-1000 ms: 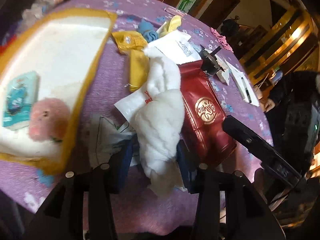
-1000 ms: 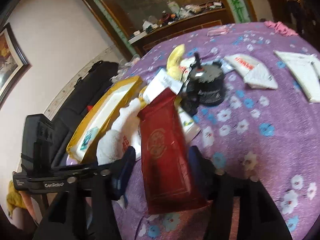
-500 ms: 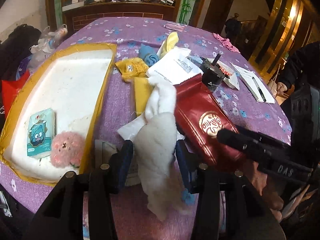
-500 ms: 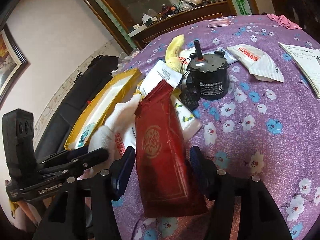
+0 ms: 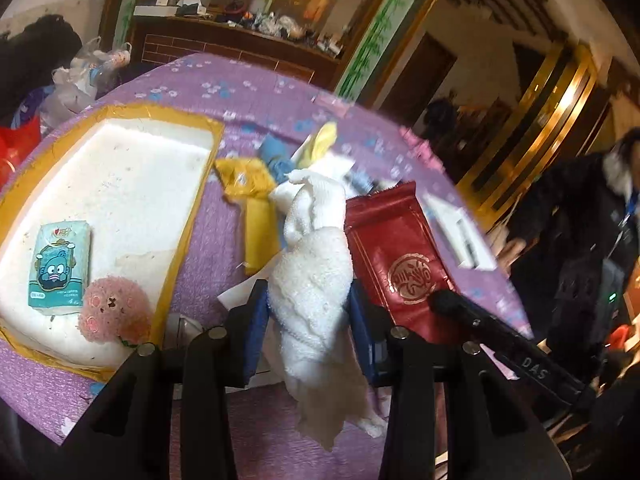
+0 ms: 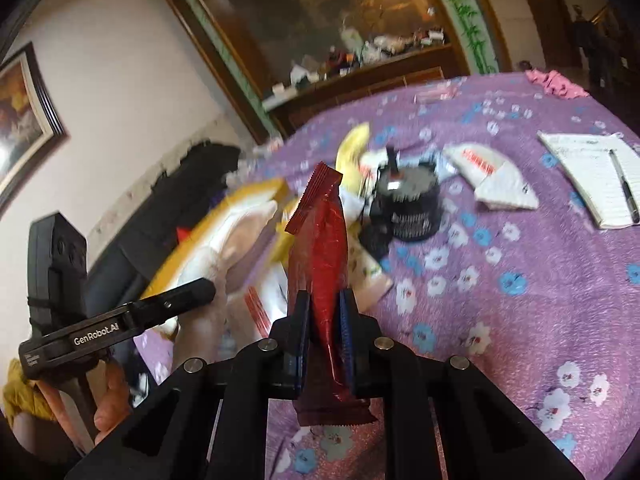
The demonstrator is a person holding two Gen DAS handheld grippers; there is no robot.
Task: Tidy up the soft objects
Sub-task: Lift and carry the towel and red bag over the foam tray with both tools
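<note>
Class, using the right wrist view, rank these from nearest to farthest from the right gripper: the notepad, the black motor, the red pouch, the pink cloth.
1. Red pouch: clamped in the right gripper itself.
2. Black motor: mid-table, just right of the pouch.
3. Notepad: far right, pen on it.
4. Pink cloth: at the table's far edge, upper right.
</note>
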